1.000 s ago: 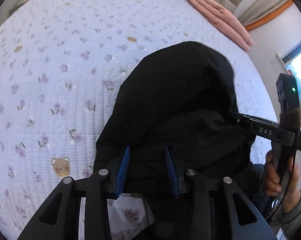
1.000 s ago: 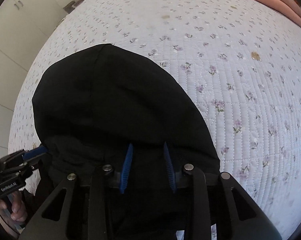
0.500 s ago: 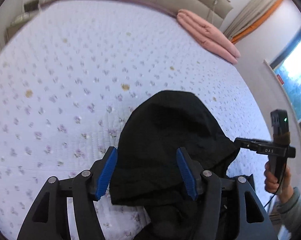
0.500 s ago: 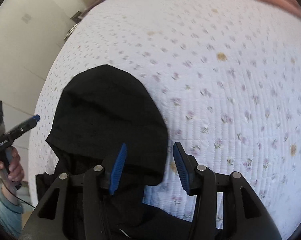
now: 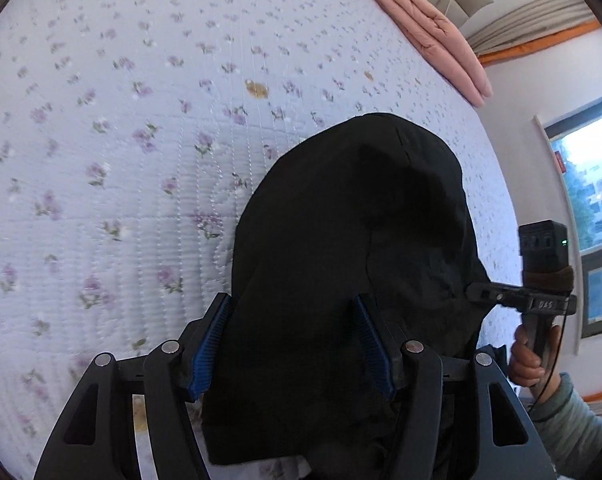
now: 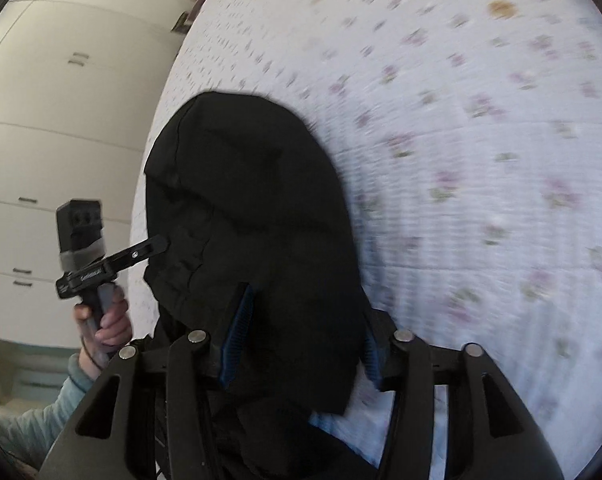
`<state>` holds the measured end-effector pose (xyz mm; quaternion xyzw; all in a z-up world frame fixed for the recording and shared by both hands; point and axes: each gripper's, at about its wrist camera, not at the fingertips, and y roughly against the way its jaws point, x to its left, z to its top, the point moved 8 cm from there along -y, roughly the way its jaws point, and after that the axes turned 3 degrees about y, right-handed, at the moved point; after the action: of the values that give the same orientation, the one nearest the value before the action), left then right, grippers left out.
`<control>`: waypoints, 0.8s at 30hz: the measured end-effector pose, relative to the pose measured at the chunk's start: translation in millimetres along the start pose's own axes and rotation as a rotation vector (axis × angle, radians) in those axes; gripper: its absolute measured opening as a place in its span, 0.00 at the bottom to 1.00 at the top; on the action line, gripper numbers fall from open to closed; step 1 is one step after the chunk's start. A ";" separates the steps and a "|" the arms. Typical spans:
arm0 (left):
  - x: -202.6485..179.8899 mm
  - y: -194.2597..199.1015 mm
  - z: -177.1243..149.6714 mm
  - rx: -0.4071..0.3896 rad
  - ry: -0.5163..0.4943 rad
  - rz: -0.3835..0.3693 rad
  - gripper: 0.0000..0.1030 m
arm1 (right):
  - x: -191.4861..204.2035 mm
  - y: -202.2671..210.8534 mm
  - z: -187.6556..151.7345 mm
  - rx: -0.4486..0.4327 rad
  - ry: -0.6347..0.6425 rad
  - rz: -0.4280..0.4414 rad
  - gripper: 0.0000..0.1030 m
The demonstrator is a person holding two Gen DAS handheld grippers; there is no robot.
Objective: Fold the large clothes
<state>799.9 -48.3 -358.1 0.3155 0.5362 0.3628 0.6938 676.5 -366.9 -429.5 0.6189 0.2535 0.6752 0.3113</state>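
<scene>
Two grippers, left [image 5: 291,346] and right [image 6: 301,338], had just been opening; we saw both stand half-wide, astride the black garment [image 5: 357,264] heaped at the bed's [image 5: 121,140] near edge, pads not pressing. We judged the next grasp wanted outer edges, pulled flat.

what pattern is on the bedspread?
Pale lilac quilted bedspread with small purple flower sprigs and a few tan bear motifs; sharpest in the left wrist view.

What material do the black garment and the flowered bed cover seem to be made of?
Black garment: probably a soft matte woven or knit fabric; it shows no shine and lies in loose creases.
Flowered bed cover: looks like quilted cotton, with stitched rows and printed purple flowers.
</scene>
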 end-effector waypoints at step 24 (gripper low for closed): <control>-130.2 183.4 -118.3 -0.422 -0.308 0.109 0.14 | 191.0 107.9 -117.9 -0.243 0.458 -0.231 0.18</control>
<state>633.5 -53.5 -166.2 0.2439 0.3191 0.4511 0.7970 540.2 -294.8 -233.9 0.3751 0.3034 0.7829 0.3928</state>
